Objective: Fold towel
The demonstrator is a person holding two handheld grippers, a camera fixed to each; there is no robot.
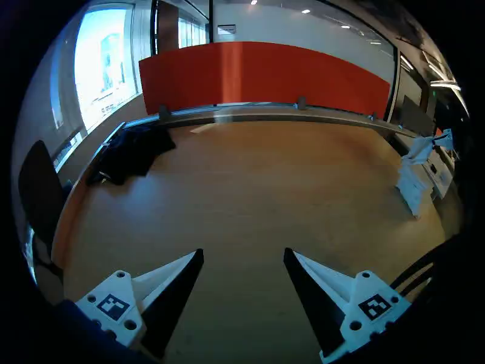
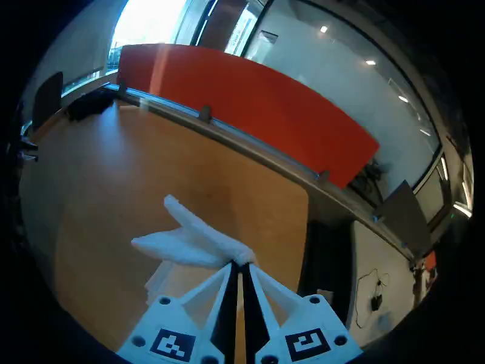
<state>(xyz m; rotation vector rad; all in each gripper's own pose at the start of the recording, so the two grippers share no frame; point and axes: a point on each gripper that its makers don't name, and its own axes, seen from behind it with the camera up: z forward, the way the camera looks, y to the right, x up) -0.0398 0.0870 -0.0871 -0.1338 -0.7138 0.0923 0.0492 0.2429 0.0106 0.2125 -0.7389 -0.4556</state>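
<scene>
a wide wooden table (image 1: 254, 194) runs to an orange divider (image 1: 260, 73), with a dark cloth (image 1: 130, 151) at its far left corner. the white towel (image 2: 194, 242) sits near the table's right edge, one end lifted and pinched in the right gripper (image 2: 240, 265). the left gripper (image 1: 242, 252) hangs wide apart, empty.

So the table (image 1: 254, 194) is a plain light wood top, pretty bare overall. There's a dark crumpled cloth (image 1: 130, 155) dumped in the far left corner, right up against the metal rail (image 1: 254, 112) along the far edge, where a red divider panel (image 1: 260, 73) stands. The white towel (image 1: 413, 193) sits at the right edge, lower part on the wood, top pulled up off it.
</scene>
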